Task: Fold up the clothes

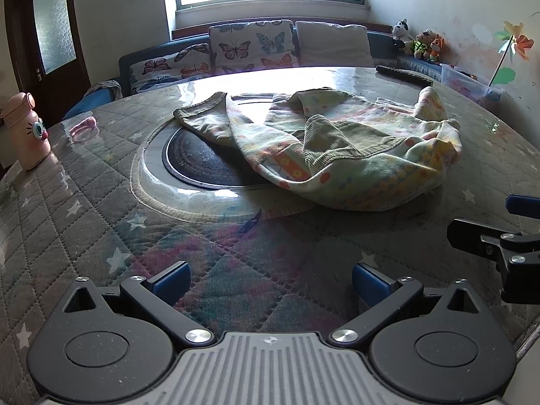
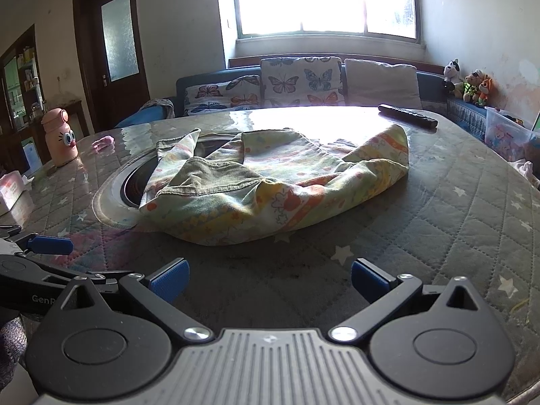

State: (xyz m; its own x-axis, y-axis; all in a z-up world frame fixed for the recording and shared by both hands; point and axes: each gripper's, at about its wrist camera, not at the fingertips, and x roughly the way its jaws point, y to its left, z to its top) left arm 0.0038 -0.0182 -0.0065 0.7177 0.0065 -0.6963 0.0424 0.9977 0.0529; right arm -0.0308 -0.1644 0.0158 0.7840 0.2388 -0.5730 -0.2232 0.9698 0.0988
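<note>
Daylight pours in from the far window (image 2: 324, 3), which is blown out to white in both views. It throws strong glare across the far part of the glossy table (image 1: 276, 77), with a faint purple flare nearer. The near side lies dimmer, the garment (image 2: 270, 185) casting a soft shadow toward the camera. Fisheye bending curves the edges; corners go black.

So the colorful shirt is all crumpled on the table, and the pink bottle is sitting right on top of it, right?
Not quite. The colorful shirt is crumpled on the table, but the pink bottle isn't on it. It stands on the table well off to the left, apart from the shirt. The left wrist view shows this clearly.
</note>
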